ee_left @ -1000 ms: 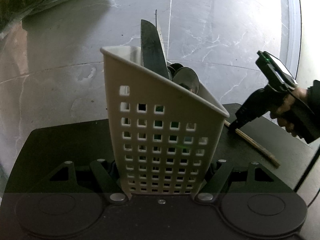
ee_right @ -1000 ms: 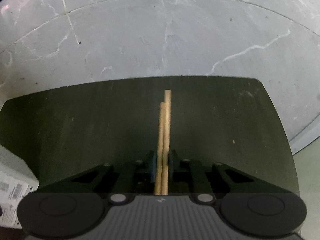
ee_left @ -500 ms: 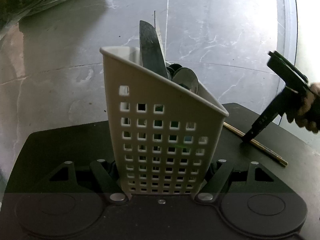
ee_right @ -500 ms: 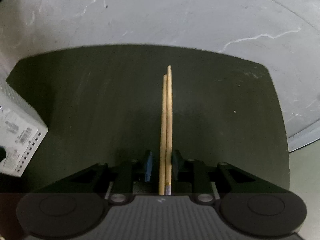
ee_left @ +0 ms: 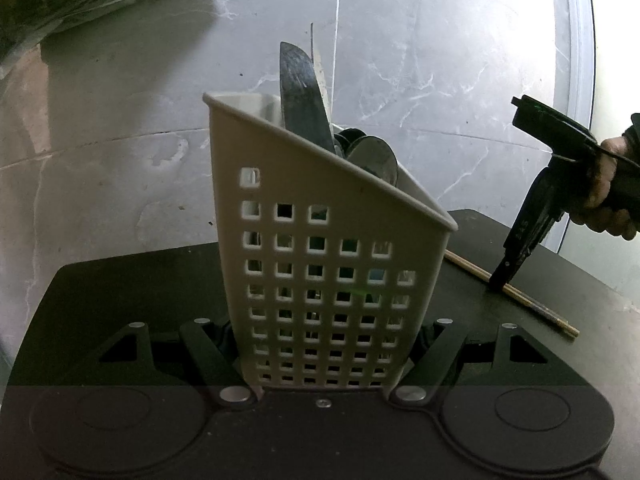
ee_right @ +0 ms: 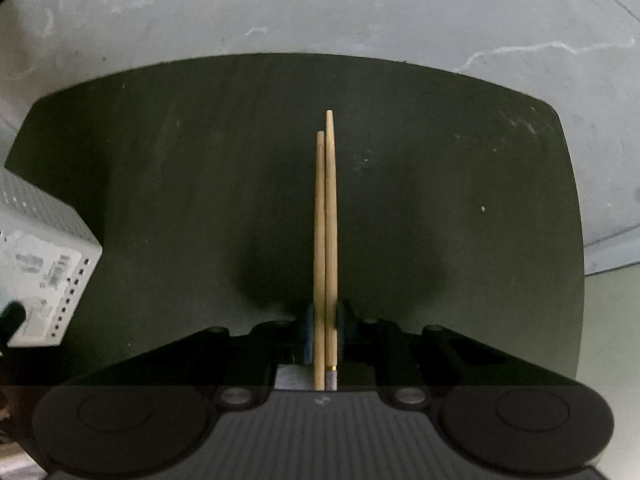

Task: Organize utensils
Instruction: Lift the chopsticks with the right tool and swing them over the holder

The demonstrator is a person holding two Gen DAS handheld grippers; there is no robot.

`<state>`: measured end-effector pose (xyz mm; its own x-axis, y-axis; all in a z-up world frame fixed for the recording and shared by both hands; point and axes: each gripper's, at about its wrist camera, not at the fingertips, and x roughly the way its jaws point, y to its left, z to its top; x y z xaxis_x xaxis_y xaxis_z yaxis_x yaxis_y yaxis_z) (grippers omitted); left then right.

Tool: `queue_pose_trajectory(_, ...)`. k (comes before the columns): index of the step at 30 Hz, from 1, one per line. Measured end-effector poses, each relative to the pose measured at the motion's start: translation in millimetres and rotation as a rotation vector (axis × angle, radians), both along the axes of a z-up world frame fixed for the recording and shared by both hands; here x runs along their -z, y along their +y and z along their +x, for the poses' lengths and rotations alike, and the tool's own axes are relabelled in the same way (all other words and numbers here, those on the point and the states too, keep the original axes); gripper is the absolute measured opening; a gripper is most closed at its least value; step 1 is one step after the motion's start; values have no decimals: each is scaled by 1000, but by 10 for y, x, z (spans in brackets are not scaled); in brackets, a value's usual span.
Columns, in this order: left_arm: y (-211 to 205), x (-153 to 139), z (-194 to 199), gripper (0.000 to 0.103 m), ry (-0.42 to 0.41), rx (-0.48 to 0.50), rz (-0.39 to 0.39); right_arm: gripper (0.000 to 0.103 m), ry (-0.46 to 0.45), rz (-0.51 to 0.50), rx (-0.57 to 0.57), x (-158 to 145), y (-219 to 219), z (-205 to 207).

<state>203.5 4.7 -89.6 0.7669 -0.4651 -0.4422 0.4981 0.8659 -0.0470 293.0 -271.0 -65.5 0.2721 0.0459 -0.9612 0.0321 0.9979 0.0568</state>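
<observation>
Newly pinched chopsticks (ee_right: pixel 326 240) between tool (ee_right: pixel 325 320) pads

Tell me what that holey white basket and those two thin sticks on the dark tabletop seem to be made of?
The basket looks like moulded matte plastic: smooth off-white walls with an even grid of square holes. The sticks, a pair of chopsticks, look like pale unvarnished wood or bamboo, tan, dull and tapering; one has a grey tip with a gold band. The tabletop is dark and matte; its material is unclear.

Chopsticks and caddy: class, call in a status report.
Left gripper clamped on white caddy. Right gripper just closed on both chopsticks, lying on black table. Nothing in the way.
</observation>
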Motion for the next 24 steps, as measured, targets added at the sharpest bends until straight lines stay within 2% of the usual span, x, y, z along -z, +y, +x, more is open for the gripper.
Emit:
queue_pose_trajectory(8,8,-9,-17,77,-4,4,2,12,-111,45,11,-98,5,-242)
queue_pose_trajectory(12,1,-7,-21,77,-5,4,3,12,-183,101,36,-128,2,-374)
queue_pose_trajectory(24,-12,-11,-19,76,-8,10,12,12,-655,232,95,-650,220,-1096)
